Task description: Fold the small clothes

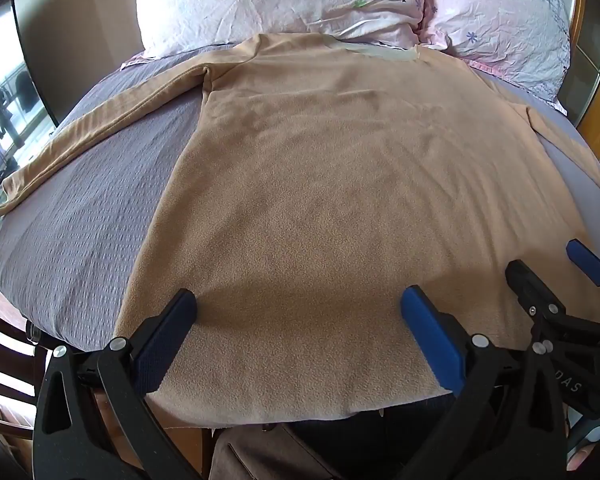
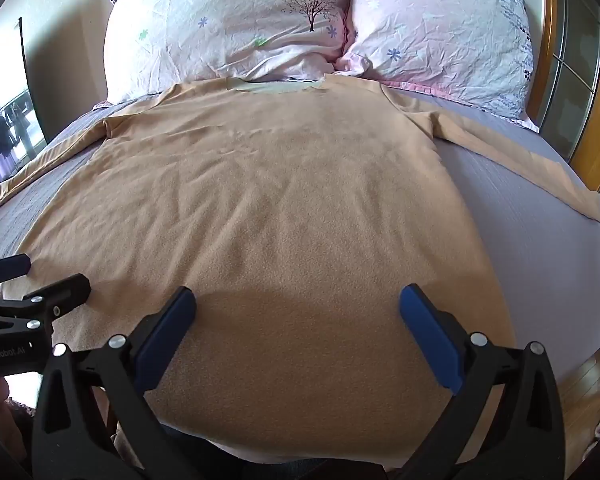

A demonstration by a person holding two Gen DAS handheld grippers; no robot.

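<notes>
A tan long-sleeved fleece shirt (image 1: 320,184) lies flat on the grey-purple bed, collar toward the pillows, both sleeves spread out to the sides. It also shows in the right wrist view (image 2: 268,208). My left gripper (image 1: 298,300) is open and empty, hovering over the shirt's hem near its left part. My right gripper (image 2: 298,300) is open and empty over the hem's right part. The right gripper also shows at the right edge of the left wrist view (image 1: 552,272); the left gripper shows at the left edge of the right wrist view (image 2: 40,276).
Two pink floral pillows (image 2: 228,28) (image 2: 440,36) lie at the head of the bed. The grey-purple bedspread (image 1: 80,216) shows on both sides of the shirt. A wooden frame (image 2: 580,80) stands at the right; a window (image 1: 4,112) at the left.
</notes>
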